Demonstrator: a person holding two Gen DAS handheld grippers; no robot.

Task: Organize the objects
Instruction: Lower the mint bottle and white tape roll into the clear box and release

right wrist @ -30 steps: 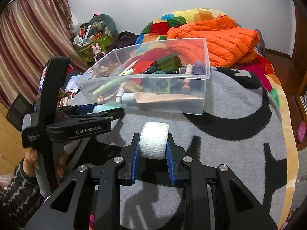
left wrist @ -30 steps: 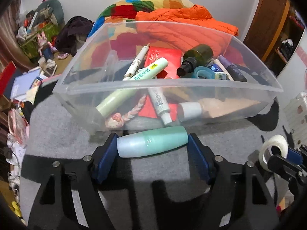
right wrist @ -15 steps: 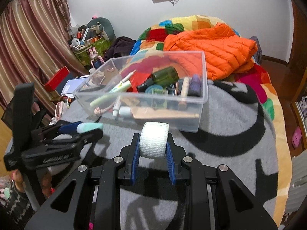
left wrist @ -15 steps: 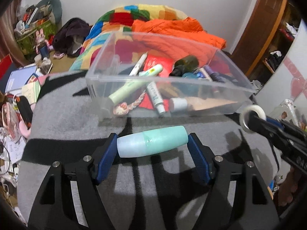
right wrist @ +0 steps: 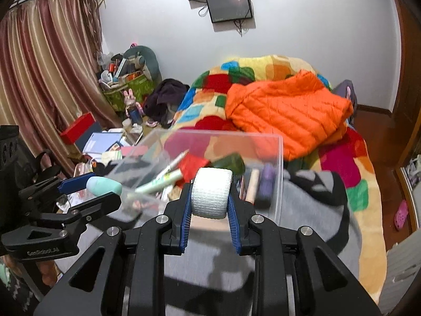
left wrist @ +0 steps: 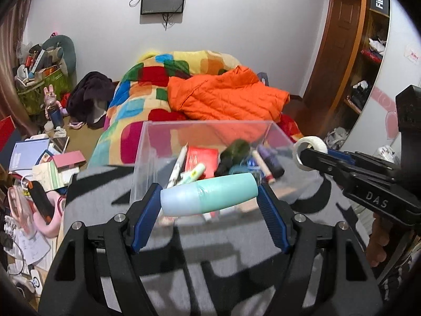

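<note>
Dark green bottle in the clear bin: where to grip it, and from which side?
Take the dark green bottle across its wide body, coming down from above through the open top of the clear bin. It lies tilted on the other items, black cap end lower, and the walls block a side approach. Both grippers are full now: left gripper holds the mint bottle, right gripper the white tape roll.

The clear bin point(left wrist: 147, 142) is open on top, but pens, tubes and a dark green bottle point(left wrist: 234, 152) crowd its floor. Its tall near wall stands directly ahead of both loaded grippers, blocking a level approach.
</note>
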